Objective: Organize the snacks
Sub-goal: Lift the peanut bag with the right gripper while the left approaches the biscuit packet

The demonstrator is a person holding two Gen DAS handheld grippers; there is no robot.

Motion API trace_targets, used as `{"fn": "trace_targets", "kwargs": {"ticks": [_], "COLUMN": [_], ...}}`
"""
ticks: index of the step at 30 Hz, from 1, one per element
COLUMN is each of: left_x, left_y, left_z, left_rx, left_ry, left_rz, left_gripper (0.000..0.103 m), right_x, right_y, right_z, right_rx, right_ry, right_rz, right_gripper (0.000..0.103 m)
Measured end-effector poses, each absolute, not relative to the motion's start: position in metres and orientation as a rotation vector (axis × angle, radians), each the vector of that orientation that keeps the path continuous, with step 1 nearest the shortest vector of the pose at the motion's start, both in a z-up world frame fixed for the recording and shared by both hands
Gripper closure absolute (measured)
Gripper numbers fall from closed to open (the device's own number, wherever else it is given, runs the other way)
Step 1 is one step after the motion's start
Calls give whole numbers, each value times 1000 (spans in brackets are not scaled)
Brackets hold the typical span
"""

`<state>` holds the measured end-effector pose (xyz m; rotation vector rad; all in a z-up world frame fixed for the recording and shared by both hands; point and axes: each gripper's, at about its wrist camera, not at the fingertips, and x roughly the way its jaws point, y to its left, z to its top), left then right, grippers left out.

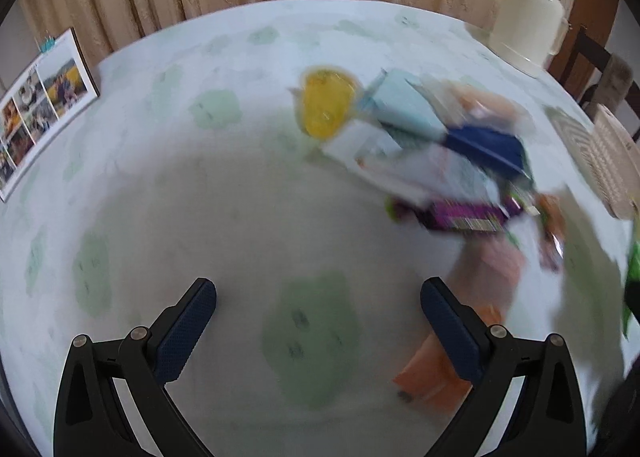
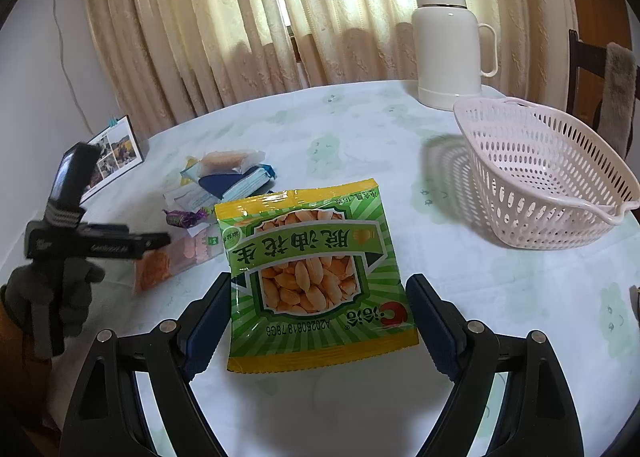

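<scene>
My right gripper point(image 2: 320, 281) is shut on a green bag of peanuts point(image 2: 312, 269), with one pad on each side edge, and holds it above the table. A pink perforated basket point(image 2: 540, 209) stands to the right of it with nothing inside. A pile of snacks point(image 2: 228, 177) lies to the left: pale blue and dark blue packs, a purple candy point(image 2: 186, 217) and an orange packet point(image 2: 154, 271). The left wrist view is blurred. There my left gripper point(image 1: 318, 289) hangs open over bare tablecloth, left of the orange packet point(image 1: 436, 369) and below the pile point(image 1: 440, 145).
A cream thermos jug point(image 2: 448, 45) stands at the back of the round table, behind the basket. A photo calendar point(image 2: 120, 149) stands at the far left edge. A gloved hand point(image 2: 60, 289) holds the left gripper beside the pile. A dark chair point(image 2: 616, 69) is behind the table at right.
</scene>
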<state>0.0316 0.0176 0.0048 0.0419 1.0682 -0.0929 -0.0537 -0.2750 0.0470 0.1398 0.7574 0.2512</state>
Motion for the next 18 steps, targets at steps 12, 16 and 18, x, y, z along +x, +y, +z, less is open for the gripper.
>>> {"fn": "trace_targets", "kwargs": {"ticks": [12,16,18], "left_x": [-1,2,4], "left_y": [-16,-29,-42], "left_z": [28,31,29], "left_rx": [50,28,47], "left_ry": [996,989,988], "left_rz": [-162,-168,-170], "left_gripper": [2,2,3], "right_x": [-54,-54,-54], "right_y": [-275,-275,-276], "right_z": [49,50,50], "right_rx": [148,149,152], "right_ry": [750,749,747], "right_rz": [252,253,253], "right_gripper": [17,17,17]}}
